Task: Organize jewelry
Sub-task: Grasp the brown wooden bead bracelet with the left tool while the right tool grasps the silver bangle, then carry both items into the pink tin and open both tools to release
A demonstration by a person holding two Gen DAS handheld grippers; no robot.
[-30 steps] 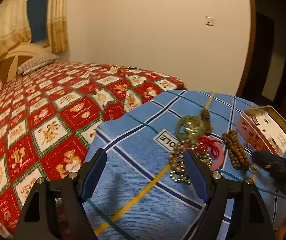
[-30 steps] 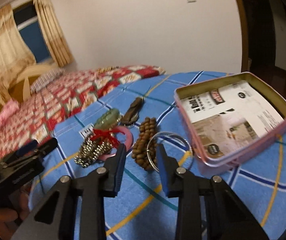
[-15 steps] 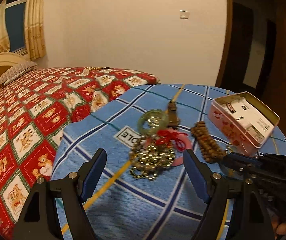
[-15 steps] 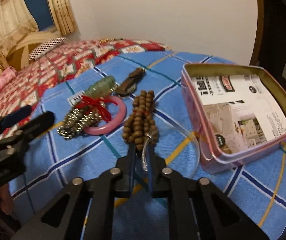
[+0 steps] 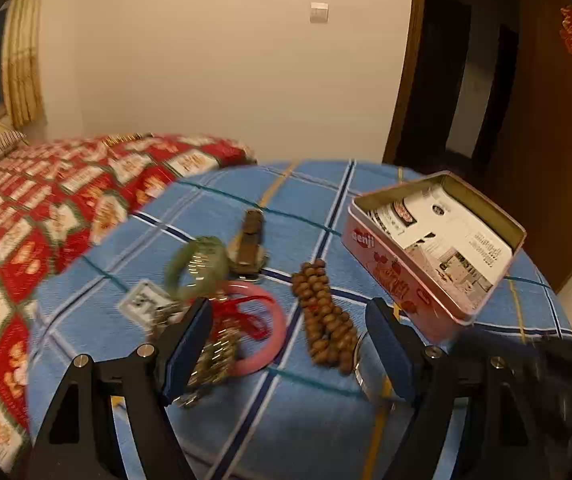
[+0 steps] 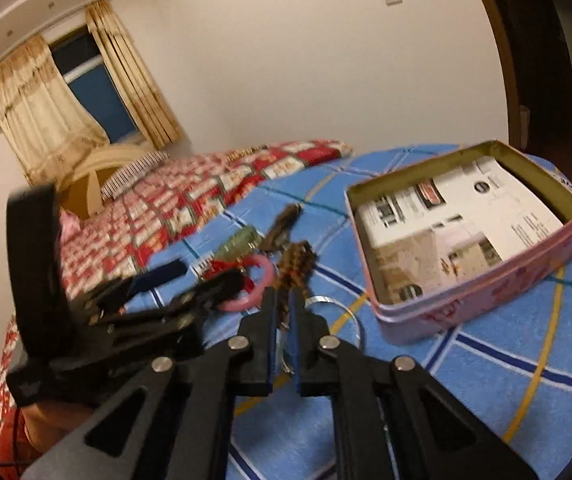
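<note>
Nearby, wooden beads (image 5: pixel 324 316) (beside pink bangle (image 5: pixel 263 354)) flank the tin (image 5: pixel 398 276).

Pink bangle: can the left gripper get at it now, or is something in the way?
Probably yes. The left gripper is open, and the pink bangle lies just ahead between its fingers; only the red cord and bead chain overlap it.

Right claw (image 5: pixel 546 364) a dark blur at frame edge, gold bead chain (image 5: pixel 213 364) partly hidden behind left claw pad

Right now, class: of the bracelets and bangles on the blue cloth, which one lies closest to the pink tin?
The brown wooden bead bracelet. It lies beside the pink tin, while the pink bangle and green bangle sit farther left.
</note>
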